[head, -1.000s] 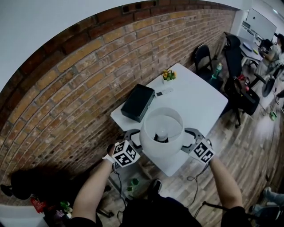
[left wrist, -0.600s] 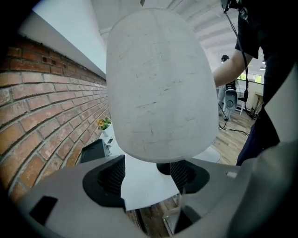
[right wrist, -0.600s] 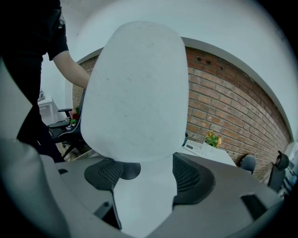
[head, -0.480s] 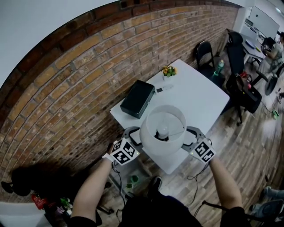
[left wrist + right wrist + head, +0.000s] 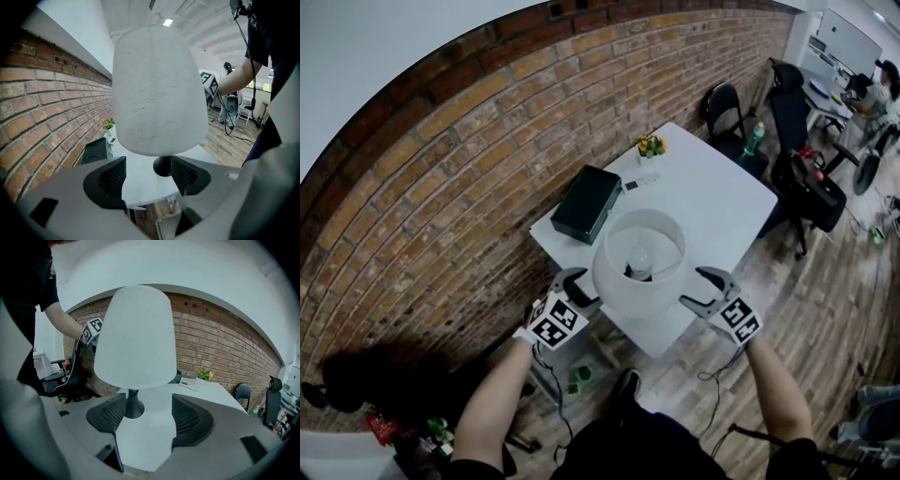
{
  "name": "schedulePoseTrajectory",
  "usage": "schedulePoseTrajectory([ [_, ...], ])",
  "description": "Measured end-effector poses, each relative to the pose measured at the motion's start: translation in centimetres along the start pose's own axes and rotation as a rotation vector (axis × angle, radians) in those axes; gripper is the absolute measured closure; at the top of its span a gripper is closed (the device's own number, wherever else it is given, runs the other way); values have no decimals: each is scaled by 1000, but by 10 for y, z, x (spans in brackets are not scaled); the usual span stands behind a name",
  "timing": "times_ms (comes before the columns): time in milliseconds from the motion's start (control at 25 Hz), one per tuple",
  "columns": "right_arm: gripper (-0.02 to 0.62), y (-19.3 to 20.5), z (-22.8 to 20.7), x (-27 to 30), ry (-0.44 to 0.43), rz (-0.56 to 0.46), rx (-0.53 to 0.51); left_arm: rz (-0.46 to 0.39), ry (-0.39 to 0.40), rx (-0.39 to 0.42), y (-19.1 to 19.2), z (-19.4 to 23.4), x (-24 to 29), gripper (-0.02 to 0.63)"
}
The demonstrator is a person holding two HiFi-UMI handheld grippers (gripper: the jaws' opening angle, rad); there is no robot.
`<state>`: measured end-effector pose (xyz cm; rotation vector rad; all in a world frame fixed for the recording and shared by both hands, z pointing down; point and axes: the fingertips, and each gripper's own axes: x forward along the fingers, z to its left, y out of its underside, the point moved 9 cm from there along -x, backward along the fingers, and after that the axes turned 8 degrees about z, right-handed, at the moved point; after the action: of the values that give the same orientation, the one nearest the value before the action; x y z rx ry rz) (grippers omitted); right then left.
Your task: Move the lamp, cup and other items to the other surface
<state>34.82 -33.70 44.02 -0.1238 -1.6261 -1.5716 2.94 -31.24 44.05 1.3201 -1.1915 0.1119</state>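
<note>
- Right now the lamp stands on the near corner of the white table. Its dark base is close to the edge, and neither of my tools touches it.
- My left gripper has its jaws wide with nothing between the pads. The base sits beyond them, nearer the right-hand pad.
- My right gripper is also wide. Its jaws have just been closing a little, but they grip nothing.
- If I squeeze the shade from both sides, I expect it to dent or slip, since it looks thin and smooth.
- The lamp looks top-heavy. A nudge from one side before the other arrives could tip it off the corner onto the floor.
- If one jaw catches the stem off-centre, the base could swing and skid.
- I cannot see a cord. One trailing behind the table could snag on lifting.
- The black box and the flower pot stand well apart from the lamp, so I judge a collision unlikely.
</note>
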Motion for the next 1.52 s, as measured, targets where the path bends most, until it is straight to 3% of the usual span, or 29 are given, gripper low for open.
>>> schedulePoseTrajectory([
  [200, 313, 1, 24, -21, 34, -24, 70, -65, -18, -94, 18, -22, -37, 314],
  [480, 405, -24, 107, -42, 79, -61, 44, -151, -153, -295, 77, -66, -119, 364],
  [800, 446, -59, 234, -78, 96, -164, 105, -235, -305, -448, 142, -150, -244, 503],
  [1080, 484, -82, 322, -83, 34, -148, 26, -298, -370, -563, 185, -212, -310, 571],
  [1280, 537, -104, 355, -76, -9, -147, -27, -346, -404, -629, 203, -237, -337, 589],
  [1520, 535, -99, 377, -51, -117, -153, -77, -289, -450, -649, 225, -265, -332, 588],
])
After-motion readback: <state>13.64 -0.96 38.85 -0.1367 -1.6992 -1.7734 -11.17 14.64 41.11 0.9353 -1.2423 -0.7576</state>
